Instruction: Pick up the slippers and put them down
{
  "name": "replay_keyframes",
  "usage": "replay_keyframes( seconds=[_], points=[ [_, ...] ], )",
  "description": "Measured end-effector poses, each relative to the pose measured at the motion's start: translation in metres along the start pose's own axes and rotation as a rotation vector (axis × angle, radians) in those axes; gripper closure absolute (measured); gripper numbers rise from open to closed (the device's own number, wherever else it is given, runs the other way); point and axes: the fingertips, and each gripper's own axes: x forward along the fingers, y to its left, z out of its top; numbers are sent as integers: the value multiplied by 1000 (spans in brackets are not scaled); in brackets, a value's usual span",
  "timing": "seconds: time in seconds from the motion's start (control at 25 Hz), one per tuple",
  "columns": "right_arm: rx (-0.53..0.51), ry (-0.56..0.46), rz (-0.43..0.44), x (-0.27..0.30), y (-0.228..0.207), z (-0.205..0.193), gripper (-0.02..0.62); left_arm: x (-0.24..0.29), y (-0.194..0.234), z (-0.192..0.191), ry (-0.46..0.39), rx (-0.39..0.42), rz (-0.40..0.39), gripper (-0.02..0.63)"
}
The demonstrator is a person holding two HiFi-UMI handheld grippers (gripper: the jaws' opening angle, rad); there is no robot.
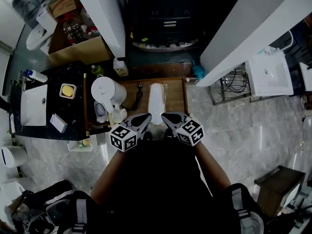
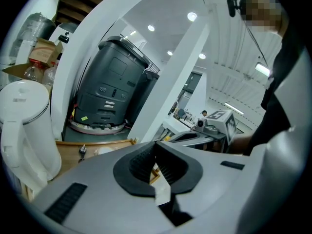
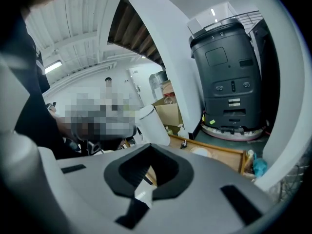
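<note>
The person is standing over the wooden tabletop (image 1: pixel 176 89), holding the left tongs (image 1: pixel 147 117) and the right tongs (image 1: pixel 165 116) side by side close to the body, with their tips near each other. Both pairs are resting pressed together, and nothing is sitting between the ribbed black pads (image 2: pixel 141 162) in either gripper view. The slippers (image 1: pixel 156 101) are lying untouched on the wood just beyond the tips, showing from above as one long pale shape. A white kettle (image 1: pixel 108 92) is standing to their left at the tabletop's edge. A dark grey machine (image 3: pixel 233 82) is looming behind, between white partitions.
</note>
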Motion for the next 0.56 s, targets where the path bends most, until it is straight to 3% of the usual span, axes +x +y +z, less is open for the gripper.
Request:
replay_keyframes(
  seconds=[0.56],
  points=[
    [-22, -17, 34, -14, 9, 6, 589, -2, -7, -3, -6, -6, 14, 595]
  ],
)
